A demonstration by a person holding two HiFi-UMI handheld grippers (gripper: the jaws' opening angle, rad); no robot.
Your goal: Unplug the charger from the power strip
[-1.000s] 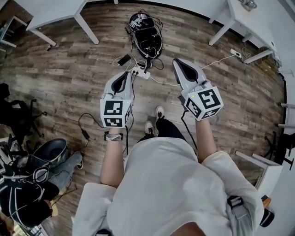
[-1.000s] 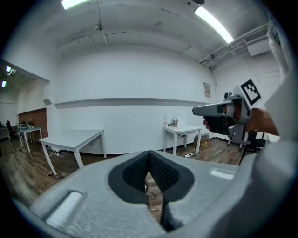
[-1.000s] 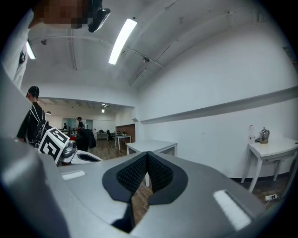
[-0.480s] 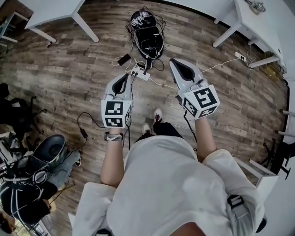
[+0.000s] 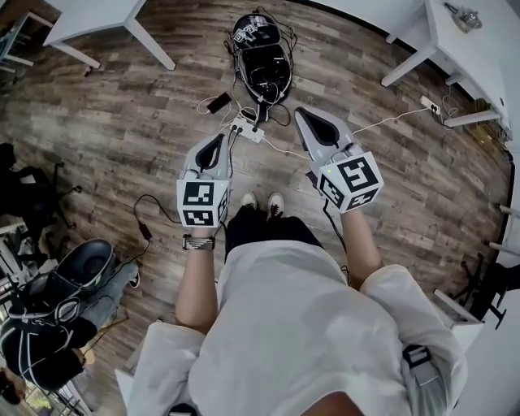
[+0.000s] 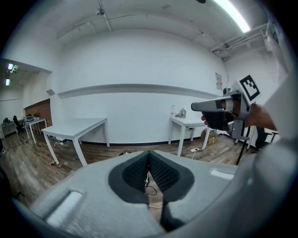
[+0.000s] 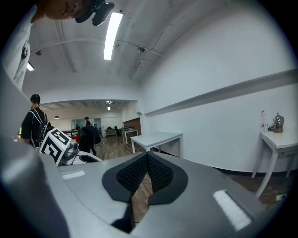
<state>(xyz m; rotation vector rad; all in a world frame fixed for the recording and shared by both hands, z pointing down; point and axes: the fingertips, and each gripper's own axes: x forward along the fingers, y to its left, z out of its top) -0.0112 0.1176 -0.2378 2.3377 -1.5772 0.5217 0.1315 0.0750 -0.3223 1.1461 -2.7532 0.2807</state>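
A white power strip [image 5: 246,128] lies on the wood floor with several cables running from it and a dark plug [image 5: 255,124] in its far end. My left gripper [image 5: 218,140] hovers above the floor just left of the strip. Its pads meet along their upper part, with nothing between them [image 6: 149,153]. My right gripper [image 5: 302,114] hangs to the right of the strip, also shut and empty [image 7: 147,155]. Each gripper shows in the other's view: the right one [image 6: 207,107] and the left one's marker cube [image 7: 56,144].
A black bag [image 5: 262,69] full of cables lies just beyond the strip, with a phone [image 5: 218,103] beside it. White tables stand at the far left [image 5: 106,20] and far right [image 5: 455,41]. A second strip [image 5: 428,103] lies by the right table. A seated person [image 5: 106,284] is at lower left.
The person has stepped closer to the strip, feet now side by side. Both grippers have come forward and lower with them; the right one has drifted left. Both stay shut.
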